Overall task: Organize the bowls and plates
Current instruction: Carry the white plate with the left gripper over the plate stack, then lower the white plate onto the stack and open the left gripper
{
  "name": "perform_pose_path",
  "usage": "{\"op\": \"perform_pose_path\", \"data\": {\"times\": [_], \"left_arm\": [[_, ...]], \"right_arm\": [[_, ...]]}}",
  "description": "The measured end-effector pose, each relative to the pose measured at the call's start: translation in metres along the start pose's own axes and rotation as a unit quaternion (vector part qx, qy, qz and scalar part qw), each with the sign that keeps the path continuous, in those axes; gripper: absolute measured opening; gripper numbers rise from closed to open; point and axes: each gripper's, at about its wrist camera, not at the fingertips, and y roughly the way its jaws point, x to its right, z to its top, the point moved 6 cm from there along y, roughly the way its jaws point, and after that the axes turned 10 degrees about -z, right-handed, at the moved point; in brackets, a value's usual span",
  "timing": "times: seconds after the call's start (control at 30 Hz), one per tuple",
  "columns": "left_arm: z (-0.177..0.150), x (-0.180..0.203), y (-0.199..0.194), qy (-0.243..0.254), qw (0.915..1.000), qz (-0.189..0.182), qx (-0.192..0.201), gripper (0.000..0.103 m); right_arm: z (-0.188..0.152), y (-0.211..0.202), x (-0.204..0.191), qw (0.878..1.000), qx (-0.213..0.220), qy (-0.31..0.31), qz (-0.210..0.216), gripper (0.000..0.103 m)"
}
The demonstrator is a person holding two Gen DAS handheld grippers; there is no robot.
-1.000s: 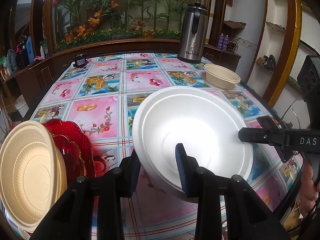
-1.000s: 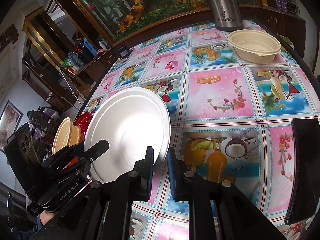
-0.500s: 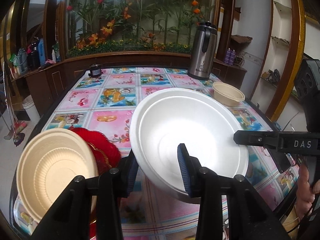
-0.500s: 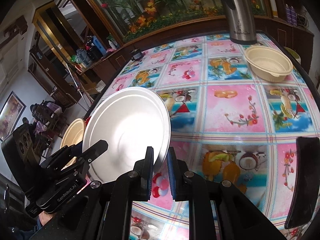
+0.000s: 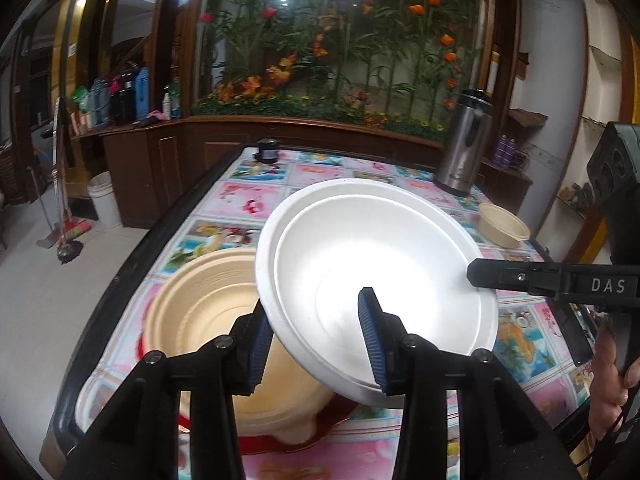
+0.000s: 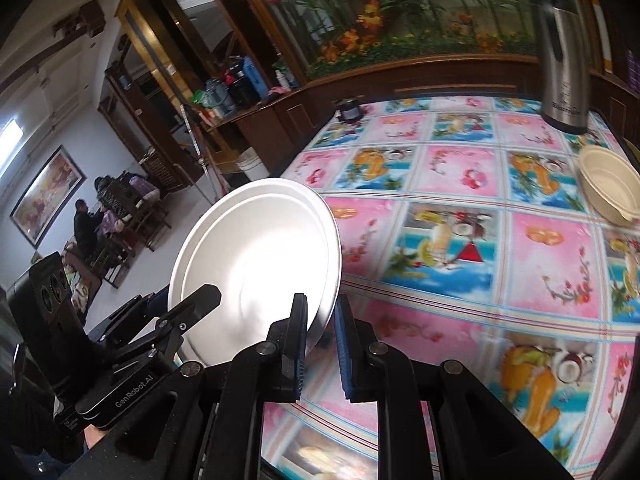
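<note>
While both tools carry it, the scene reads so:
Beige plate [image 5: 200,304]: near left, now under the load (earlier well left).
Left tool [image 5: 316,344]: clamping white plate [image 5: 376,276].
Right tool [image 6: 321,344]: pinching its rim.
Meaning: stacking looks imminent.

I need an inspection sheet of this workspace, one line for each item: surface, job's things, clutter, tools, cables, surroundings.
Surface: table covered with a pink and blue picture cloth.
Job's things: white foam plate held tilted above the table; beige plate on a red plate at the near left corner; beige bowl far right.
Clutter: steel thermos; small dark jar at the far edge.
Tools: left tool grips the white plate's near rim; right tool grips its opposite rim.
Cables: nothing seen.
Surroundings: flower display behind glass; wooden cabinets; people seated at a distant table.
</note>
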Motion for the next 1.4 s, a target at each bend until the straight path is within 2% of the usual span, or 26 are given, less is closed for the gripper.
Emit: {"op": "perform_pose_path", "data": {"times": [0.3, 0.9, 1.1, 1.17, 1.27, 1.4], "left_arm": [[-0.014, -0.057, -0.015, -0.049, 0.9979, 0.042, 0.000, 0.039], [-0.023, -0.072, -0.009, -0.066, 0.9967, 0.047, -0.008, 0.040], [-0.020, -0.075, -0.009, -0.072, 0.9964, 0.045, -0.004, 0.053], [-0.019, -0.075, -0.009, -0.072, 0.9964, 0.045, -0.003, 0.055], [-0.017, -0.075, -0.012, -0.073, 0.9961, 0.048, 0.003, 0.066], [-0.013, -0.075, -0.018, -0.073, 0.9959, 0.052, 0.010, 0.067]], "right_arm": [[-0.003, 0.040, -0.049, 0.998, -0.029, -0.036, 0.030, 0.016], [-0.009, 0.066, -0.060, 0.998, -0.052, -0.037, 0.028, 0.017], [-0.011, 0.065, -0.061, 0.997, -0.061, -0.038, 0.042, 0.018], [-0.012, 0.066, -0.062, 0.996, -0.067, -0.035, 0.051, 0.018], [-0.013, 0.064, -0.061, 0.996, -0.066, -0.035, 0.053, 0.019], [-0.013, 0.060, -0.057, 0.996, -0.065, -0.032, 0.058, 0.020]]}}
